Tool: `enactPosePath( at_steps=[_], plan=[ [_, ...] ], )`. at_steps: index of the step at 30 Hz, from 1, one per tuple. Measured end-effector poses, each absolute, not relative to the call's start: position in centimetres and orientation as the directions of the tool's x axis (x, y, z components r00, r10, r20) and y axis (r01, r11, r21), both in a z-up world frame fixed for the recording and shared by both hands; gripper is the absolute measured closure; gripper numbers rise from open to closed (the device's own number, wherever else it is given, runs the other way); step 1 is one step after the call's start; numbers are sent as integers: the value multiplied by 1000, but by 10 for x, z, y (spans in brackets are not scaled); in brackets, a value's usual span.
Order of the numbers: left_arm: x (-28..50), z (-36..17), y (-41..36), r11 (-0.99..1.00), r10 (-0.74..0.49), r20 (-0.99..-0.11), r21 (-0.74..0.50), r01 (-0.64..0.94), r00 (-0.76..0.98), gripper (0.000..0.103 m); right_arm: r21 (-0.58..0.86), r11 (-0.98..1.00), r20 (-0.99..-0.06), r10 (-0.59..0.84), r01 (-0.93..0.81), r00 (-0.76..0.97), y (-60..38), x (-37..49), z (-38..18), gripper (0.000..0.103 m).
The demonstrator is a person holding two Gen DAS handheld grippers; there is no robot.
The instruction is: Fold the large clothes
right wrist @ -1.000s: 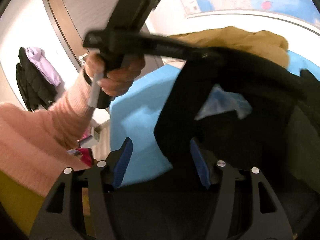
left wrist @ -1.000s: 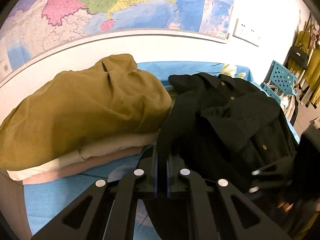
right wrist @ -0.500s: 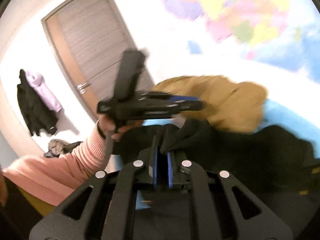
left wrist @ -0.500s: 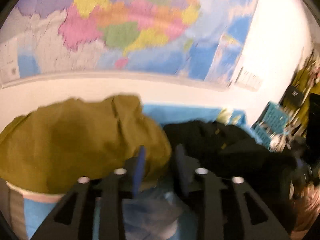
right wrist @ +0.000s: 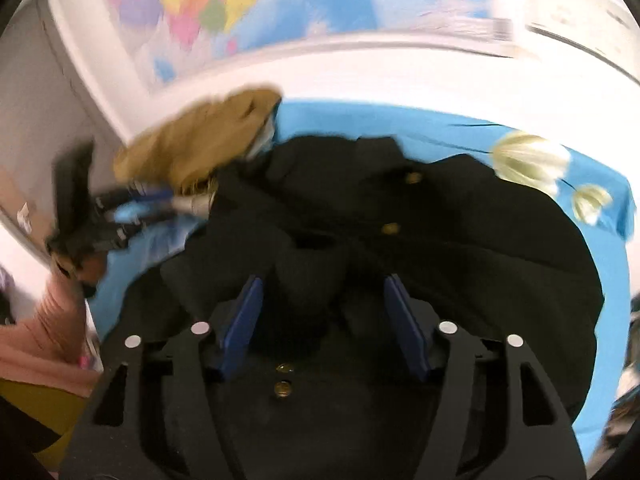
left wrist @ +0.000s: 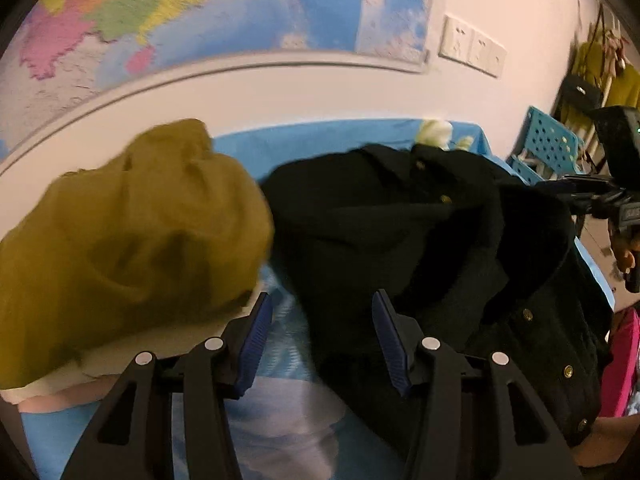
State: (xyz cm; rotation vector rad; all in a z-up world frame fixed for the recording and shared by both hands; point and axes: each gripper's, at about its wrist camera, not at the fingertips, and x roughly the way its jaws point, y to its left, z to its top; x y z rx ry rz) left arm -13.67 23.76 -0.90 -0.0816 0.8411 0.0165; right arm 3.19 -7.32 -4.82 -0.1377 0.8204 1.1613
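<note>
— While both grippers tilt down over the black jacket [left wrist: 400,232], how do their jaws stand?
— The left gripper [left wrist: 320,336] has just been opening: jaws apart, gripping nothing, at the jacket's left edge. The right gripper [right wrist: 324,320] has just sprung wide, a dark fold lying loose between its fingers [right wrist: 404,320].
— And the jacket?
— Rumpled, brass-buttoned, just right of the mustard garment [left wrist: 132,240], on the blue cloth [left wrist: 320,140].
</note>
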Motion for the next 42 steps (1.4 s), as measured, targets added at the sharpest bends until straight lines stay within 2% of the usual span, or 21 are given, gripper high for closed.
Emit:
enactPosePath(
  at_steps=[1,3,6,9,11,14,15,16,19,22,26,29,30,31,32,33,34,36,39,41,42],
  plan=[
    [-135,-10,235,998,-19,-746,-59,-38,665,53,323,418,-616,774,-849,147,-77,31,-51,25],
    [-129,-11,225,999,-13,-742,-30,-14,670,51,348,414,-591,793,-841,145,-88,27,-67,17],
    [-119,-14,212,1000,-18,-743,-10,16,669,50,392,382,-569,815,-837,105,-95,14,-87,17],
    [-108,-20,203,1000,-5,-754,12,22,657,50,357,381,-556,821,-853,134,-82,0,-101,17],
    [-102,-24,201,1000,0,-762,9,11,648,50,376,362,-525,842,-853,125,-75,-3,-101,21],
    [-98,-30,202,1000,0,-772,-12,-15,636,50,372,318,-533,842,-872,79,-52,-1,-100,50],
    [-98,-33,203,1000,5,-774,-14,-26,634,50,375,295,-549,835,-879,46,-47,1,-97,67],
    [-98,-34,205,999,14,-776,-14,-40,631,50,378,286,-547,836,-881,36,-46,4,-91,73],
    [-102,-35,209,998,35,-776,-10,-68,630,50,349,289,-551,833,-892,54,-69,18,-54,84],
    [-105,-35,211,996,71,-771,20,-86,633,50,212,362,-615,771,-908,164,-96,37,-4,85],
    [-101,-41,210,992,108,-785,50,-112,609,50,-27,512,-755,552,-859,353,-99,65,3,86],
    [-98,-44,208,992,118,-783,59,-115,610,50,-45,588,-821,439,-808,366,-97,92,-36,83],
    [-98,-43,207,992,112,-781,54,-112,614,49,-29,597,-819,445,-801,361,-101,95,-47,78],
    [-99,-41,207,992,110,-779,52,-112,617,47,10,608,-812,468,-794,348,-104,97,-53,59],
    [-100,-38,206,993,110,-773,53,-109,625,45,52,609,-796,504,-792,335,-110,96,-56,49],
    [-102,-34,205,993,107,-766,55,-101,634,41,96,604,-758,560,-791,335,-121,92,-57,33],
    [-104,-30,203,995,100,-756,56,-88,647,37,119,605,-731,590,-787,343,-126,90,-57,27],
    [-106,-20,198,996,88,-735,70,-55,672,32,213,594,-691,653,-776,311,-145,85,-62,25],
    [-100,-18,186,997,50,-742,71,5,668,32,246,593,-697,658,-766,285,-152,82,-76,24],
    [-90,-28,181,997,57,-766,81,9,640,32,232,602,-718,636,-764,283,-147,81,-85,41],
    [-85,-34,180,996,69,-777,88,0,626,33,220,599,-722,631,-770,285,-145,80,-87,67]
  ],
)
